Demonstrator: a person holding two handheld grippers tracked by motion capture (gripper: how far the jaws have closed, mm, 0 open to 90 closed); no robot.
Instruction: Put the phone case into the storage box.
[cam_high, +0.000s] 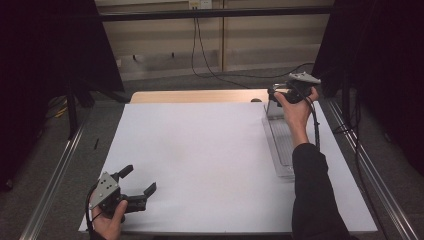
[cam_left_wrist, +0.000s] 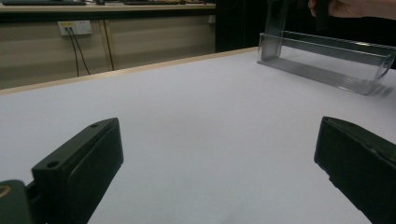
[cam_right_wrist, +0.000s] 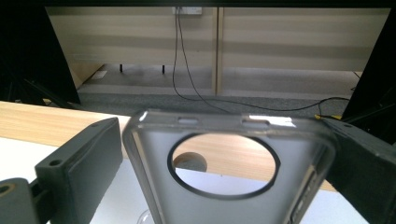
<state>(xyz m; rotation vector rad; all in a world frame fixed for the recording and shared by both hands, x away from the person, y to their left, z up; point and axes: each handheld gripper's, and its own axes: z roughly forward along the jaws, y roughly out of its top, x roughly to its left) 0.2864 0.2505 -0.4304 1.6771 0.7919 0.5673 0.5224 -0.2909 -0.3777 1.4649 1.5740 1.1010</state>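
At the upper right of the high view, the right gripper (cam_high: 280, 95) is held by a hand (cam_high: 295, 111) at the far end of a clear plastic tray (cam_high: 276, 150) that lies along the right side of the white table (cam_high: 200, 160), a dark sleeve (cam_high: 315, 195) trailing down to the bottom edge. Seen from the right gripper view, a translucent phone case (cam_right_wrist: 224, 205) (its round camera cut-out framing bare wood and white surface behind) stands upright between the two black jaws, its top edge tilted a little toward the lens; the right-hand finger (cam_right_wrist: 364, 172) lies against the case's side, while the left-hand finger (cam_right_wrist: 79, 158) sits just beside the case, and contact there cannot be told for certain. Down at the lower left of the high view, the left gripper (cam_high: 140, 182) rests in the other hand (cam_high: 111, 222) just above the near edge of the table, its jaws spread wide and holding nothing. The left gripper view bears this out: both black fingers (cam_left_wrist: 79, 163) stand far apart at the bottom corners with bare white tabletop between them, and the tray rises at the upper right of that frame, well apart from them, with the other hand above its far end.
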